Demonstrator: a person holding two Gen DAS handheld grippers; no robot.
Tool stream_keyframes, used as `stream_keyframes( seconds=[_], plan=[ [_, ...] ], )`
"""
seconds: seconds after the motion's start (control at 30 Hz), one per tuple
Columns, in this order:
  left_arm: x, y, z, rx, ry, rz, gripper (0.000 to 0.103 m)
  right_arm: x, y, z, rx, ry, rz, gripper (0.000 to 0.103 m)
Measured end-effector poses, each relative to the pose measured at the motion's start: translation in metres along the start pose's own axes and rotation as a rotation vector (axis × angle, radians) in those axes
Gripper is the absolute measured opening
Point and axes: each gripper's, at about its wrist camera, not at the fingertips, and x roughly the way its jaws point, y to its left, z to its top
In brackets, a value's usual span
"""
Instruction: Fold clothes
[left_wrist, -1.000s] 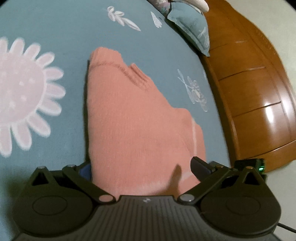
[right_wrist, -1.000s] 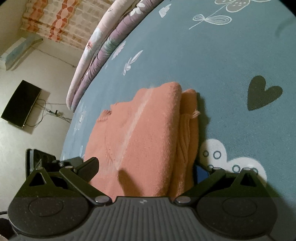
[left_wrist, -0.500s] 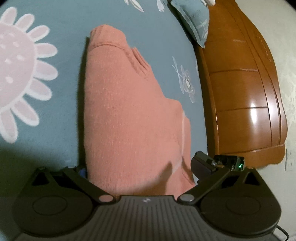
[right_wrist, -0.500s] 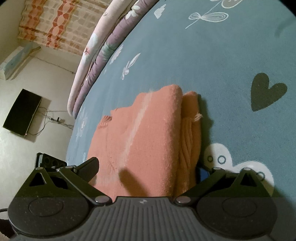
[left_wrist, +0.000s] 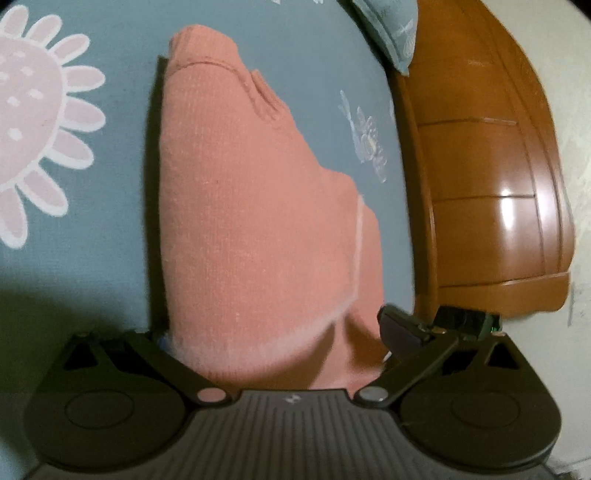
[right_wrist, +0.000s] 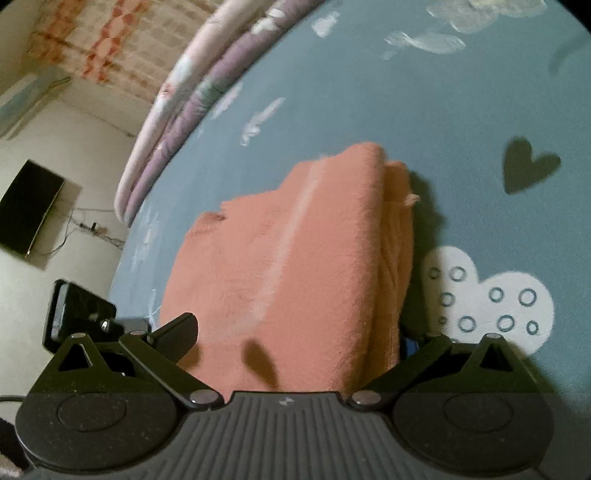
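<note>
Both claws stand spread wide, the left claw (left_wrist: 273, 328) and right claw (right_wrist: 295, 332) each straddling the folded salmon sweater (left_wrist: 258, 221) on the bed (right_wrist: 369, 92) (blue, patterned); only the left view shows the wooden headboard (left_wrist: 480, 166).

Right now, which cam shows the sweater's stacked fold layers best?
Right wrist: the sweater shows its folded edge side-on, layers stacked along the right side. Left wrist shows only the flat top face and the neckline end, no layer edges.
</note>
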Motion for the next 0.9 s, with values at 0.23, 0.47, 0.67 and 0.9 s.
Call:
stream_keyframes(
  seconds=[0.23, 0.47, 0.67, 0.9],
  plan=[
    [-0.001, -0.024, -0.006, 0.010, -0.022, -0.028, 0.101, -0.001, 0.026, 0.004, -0.079, 0.009, -0.033, 0.103],
    [0.004, -0.019, -0.012, 0.031, -0.017, 0.031, 0.101, -0.003, 0.012, -0.004, -0.097, 0.025, -0.015, 0.103],
    [0.009, -0.006, -0.020, 0.036, -0.007, 0.086, 0.101, 0.009, -0.016, -0.001, -0.058, 0.079, -0.007, 0.103],
    [0.020, -0.025, -0.004, 0.028, -0.018, 0.054, 0.101, 0.005, -0.022, 0.013, 0.055, 0.122, 0.130, 0.103]
  ],
)
